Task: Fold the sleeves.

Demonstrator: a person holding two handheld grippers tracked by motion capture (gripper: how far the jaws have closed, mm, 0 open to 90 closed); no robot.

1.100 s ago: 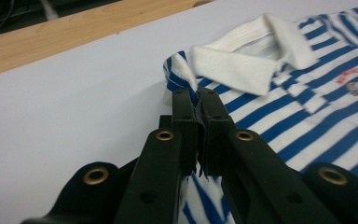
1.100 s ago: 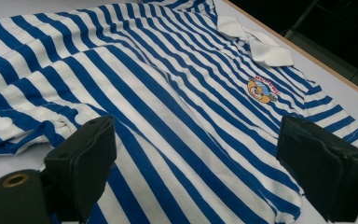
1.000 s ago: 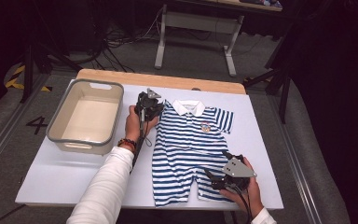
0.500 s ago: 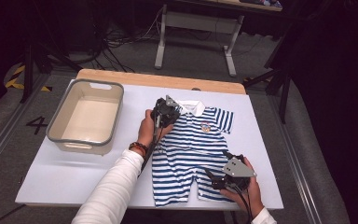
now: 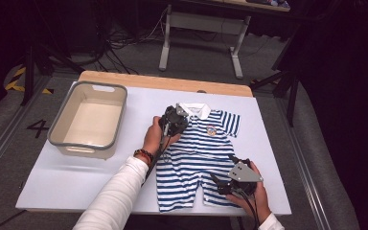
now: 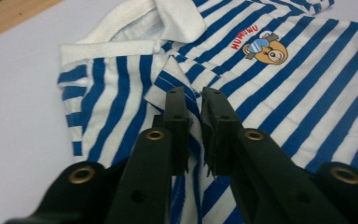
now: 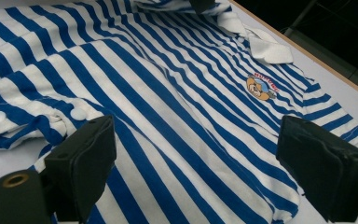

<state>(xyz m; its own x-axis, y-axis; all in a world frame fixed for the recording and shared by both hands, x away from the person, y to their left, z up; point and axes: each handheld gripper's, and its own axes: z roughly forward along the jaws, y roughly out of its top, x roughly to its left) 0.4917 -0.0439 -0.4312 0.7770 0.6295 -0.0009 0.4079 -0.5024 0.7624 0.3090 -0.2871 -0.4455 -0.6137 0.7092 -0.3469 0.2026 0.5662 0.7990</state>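
A blue-and-white striped baby romper [image 5: 199, 153] with a white collar and a bear badge lies flat on the white table [image 5: 67, 182]. Its left sleeve [image 6: 168, 84] is folded inward onto the chest. My left gripper [image 5: 181, 116] sits low over that fold. Its jaws have just been opening and now stand a narrow gap apart [image 6: 194, 100], with the sleeve's striped cloth lying loose under the gap. My right gripper [image 5: 224, 170] hovers over the romper's right leg, near the table's front edge. Its jaws [image 7: 198, 133] are spread wide with nothing gripped.
A grey-rimmed beige tub [image 5: 60, 134] stands at the table's left, with nothing in it. A wooden strip [image 5: 163, 81] runs along the far edge. Beyond are a dark floor, cables and a metal stand [image 5: 199, 43].
My left gripper has moved right and a little nearer, carrying the left sleeve in over the chest, and its jaws have parted slightly. The right gripper has not moved.
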